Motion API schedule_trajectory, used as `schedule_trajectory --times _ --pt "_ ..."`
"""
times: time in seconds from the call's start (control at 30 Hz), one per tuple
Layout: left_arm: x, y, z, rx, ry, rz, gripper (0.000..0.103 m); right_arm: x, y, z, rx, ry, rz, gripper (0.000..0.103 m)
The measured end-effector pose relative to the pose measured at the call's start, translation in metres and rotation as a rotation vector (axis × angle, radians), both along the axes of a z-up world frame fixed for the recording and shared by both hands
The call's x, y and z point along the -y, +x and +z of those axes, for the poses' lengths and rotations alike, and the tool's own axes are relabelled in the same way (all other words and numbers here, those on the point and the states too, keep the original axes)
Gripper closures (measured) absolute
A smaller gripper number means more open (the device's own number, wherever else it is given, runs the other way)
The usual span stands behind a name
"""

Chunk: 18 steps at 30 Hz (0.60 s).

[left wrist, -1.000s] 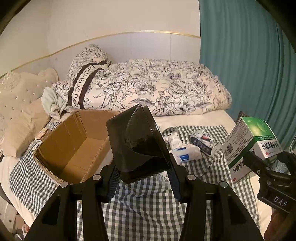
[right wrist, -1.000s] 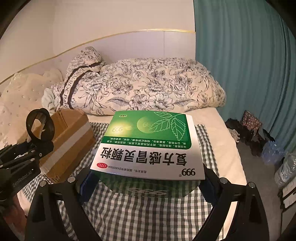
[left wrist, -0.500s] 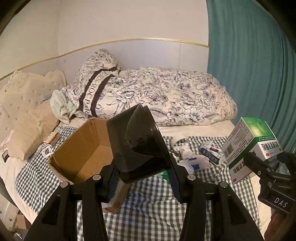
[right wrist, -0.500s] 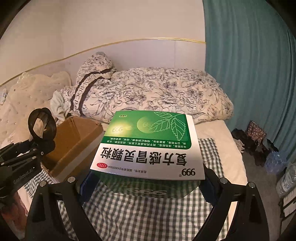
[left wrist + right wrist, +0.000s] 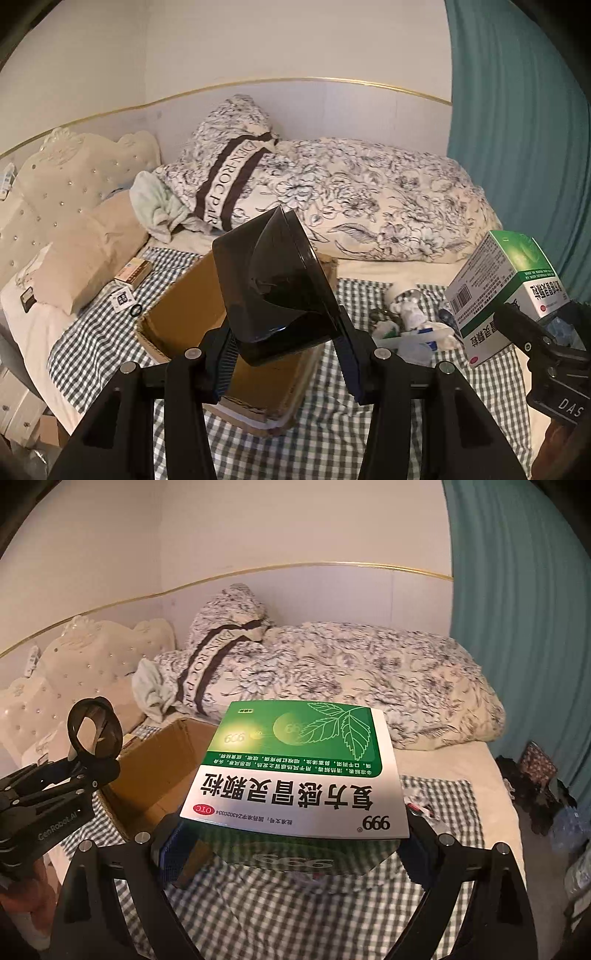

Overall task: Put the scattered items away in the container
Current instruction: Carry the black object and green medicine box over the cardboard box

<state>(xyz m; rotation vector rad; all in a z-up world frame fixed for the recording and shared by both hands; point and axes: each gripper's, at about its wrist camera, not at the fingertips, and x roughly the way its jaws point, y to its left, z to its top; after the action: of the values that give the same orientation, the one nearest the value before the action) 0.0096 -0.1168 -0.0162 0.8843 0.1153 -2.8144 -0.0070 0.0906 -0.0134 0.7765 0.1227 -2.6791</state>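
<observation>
My left gripper (image 5: 284, 345) is shut on a dark smoky plastic cup (image 5: 273, 288), held tilted above the near wall of the open cardboard box (image 5: 184, 317). That cup (image 5: 94, 734) and the left gripper (image 5: 74, 771) also show at the left of the right wrist view. My right gripper (image 5: 291, 845) is shut on a green and white medicine box (image 5: 295, 775), held flat above the checked cloth, just right of the cardboard box (image 5: 162, 775). The medicine box (image 5: 506, 291) hangs at the right edge of the left wrist view. Several small packets (image 5: 410, 321) lie scattered beyond.
A floral duvet (image 5: 369, 199) and pillows (image 5: 85, 254) bank the far and left sides of the bed. Two small cartons (image 5: 133, 273) and a dark ring (image 5: 136, 310) lie left of the cardboard box. A teal curtain (image 5: 517, 627) hangs at the right, with clutter (image 5: 535, 782) on the floor.
Both grippers have carried their loads leftward and slightly up; the cardboard box now sits under the cup instead of off to the left. Neither grip has changed.
</observation>
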Motion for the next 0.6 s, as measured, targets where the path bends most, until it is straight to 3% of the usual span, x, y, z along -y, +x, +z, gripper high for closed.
schedule_trajectory --times 0.6 --pt "0.068 -0.012 -0.012 0.041 0.015 0.101 0.054 0.072 -0.016 -0.003 -0.008 0.016 0.128 0.011"
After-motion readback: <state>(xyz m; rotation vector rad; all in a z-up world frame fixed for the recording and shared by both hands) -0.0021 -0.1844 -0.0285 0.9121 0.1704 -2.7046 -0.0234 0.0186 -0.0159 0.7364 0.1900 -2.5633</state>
